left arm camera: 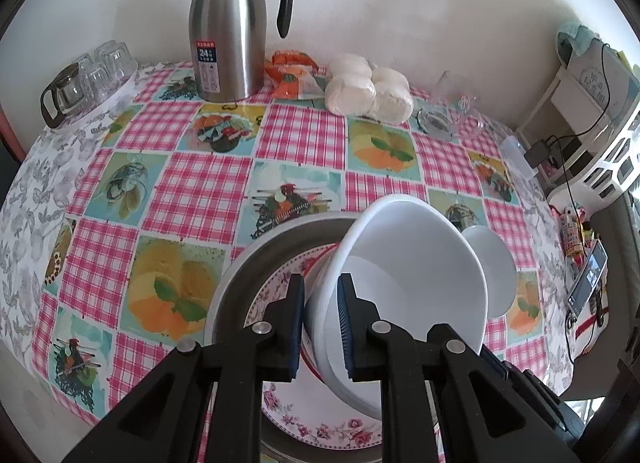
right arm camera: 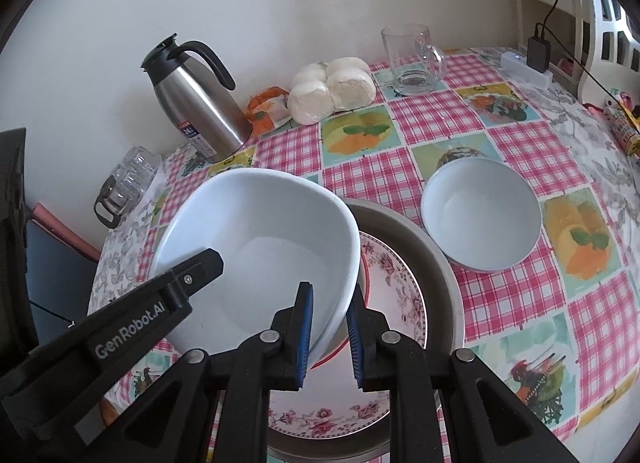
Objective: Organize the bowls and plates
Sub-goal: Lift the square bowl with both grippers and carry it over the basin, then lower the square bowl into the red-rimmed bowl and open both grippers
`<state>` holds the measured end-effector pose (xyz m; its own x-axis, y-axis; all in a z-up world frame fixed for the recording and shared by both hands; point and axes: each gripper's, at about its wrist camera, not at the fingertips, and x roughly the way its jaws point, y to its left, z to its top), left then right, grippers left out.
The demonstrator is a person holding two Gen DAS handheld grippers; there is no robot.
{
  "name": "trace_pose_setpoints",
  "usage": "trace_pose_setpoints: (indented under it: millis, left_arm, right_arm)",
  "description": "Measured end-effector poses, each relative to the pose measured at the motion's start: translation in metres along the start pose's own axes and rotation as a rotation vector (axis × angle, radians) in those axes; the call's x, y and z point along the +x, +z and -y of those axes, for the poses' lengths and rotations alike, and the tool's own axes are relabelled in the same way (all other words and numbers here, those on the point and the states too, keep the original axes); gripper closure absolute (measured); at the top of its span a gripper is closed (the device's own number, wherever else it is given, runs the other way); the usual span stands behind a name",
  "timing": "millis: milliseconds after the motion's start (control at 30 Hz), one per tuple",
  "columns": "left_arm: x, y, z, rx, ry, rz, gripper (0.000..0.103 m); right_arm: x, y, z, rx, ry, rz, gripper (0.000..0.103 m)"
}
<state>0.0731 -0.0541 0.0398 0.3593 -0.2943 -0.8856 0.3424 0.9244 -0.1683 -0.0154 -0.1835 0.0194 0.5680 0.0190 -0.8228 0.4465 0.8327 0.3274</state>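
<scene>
The desk carries a metal basin holding a floral plate. Above them, tilted, a large white bowl is clamped by its rim in both the left gripper and right gripper. A smaller white bowl sits just right of the basin.

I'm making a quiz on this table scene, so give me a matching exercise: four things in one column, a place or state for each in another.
Things:
1. large white bowl
2. small white bowl
3. floral plate
4. steel jug

States:
A. standing by the wall
B. lying inside the metal basin
C. tilted, gripped at the rim by both grippers
D. sitting alone on the tablecloth

Pairs: 1-C, 2-D, 3-B, 4-A
</scene>
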Motion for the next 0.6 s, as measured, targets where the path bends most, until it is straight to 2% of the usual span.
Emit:
trace_pose_setpoints:
  millis: [600]
  left_arm:
    - [0.014,-0.002,0.000,0.009,0.018,-0.047,0.087]
  right_arm:
    - [0.004,0.000,0.001,-0.010,-0.024,-0.005,0.083]
